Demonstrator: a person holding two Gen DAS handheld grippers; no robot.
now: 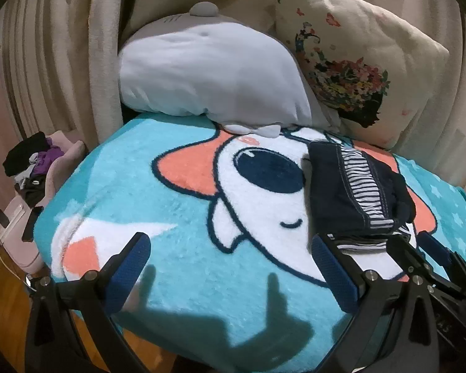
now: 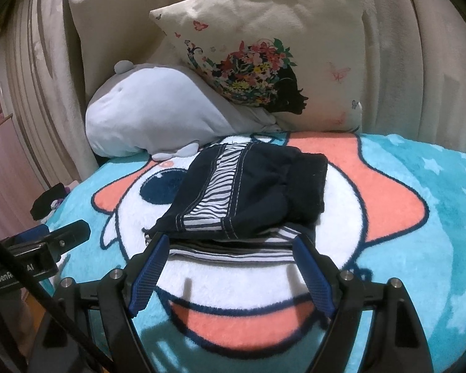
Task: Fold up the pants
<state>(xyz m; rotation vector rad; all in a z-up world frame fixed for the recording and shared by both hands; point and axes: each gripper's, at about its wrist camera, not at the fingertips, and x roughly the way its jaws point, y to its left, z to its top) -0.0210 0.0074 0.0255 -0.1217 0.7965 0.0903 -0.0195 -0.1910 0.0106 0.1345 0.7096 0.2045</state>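
Lying folded, pants [image 2: 245,192] with stripe running toward the pillows [image 2: 273,56].

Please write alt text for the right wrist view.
Folded navy pants with striped panels lie on a turquoise cartoon blanket; the open right gripper stands at their near edge. Behind them are a grey plush and a floral cushion.

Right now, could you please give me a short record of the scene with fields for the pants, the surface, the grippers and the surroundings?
pants: dark navy pants with striped trim, folded into a compact bundle
surface: turquoise cartoon blanket, pants lying near its middle
right gripper: right gripper, jaws open, flanking the near edge of the bundle
left gripper: left gripper, jaws open over bare blanket, left of the pants
behind: grey plush toy and floral cushion
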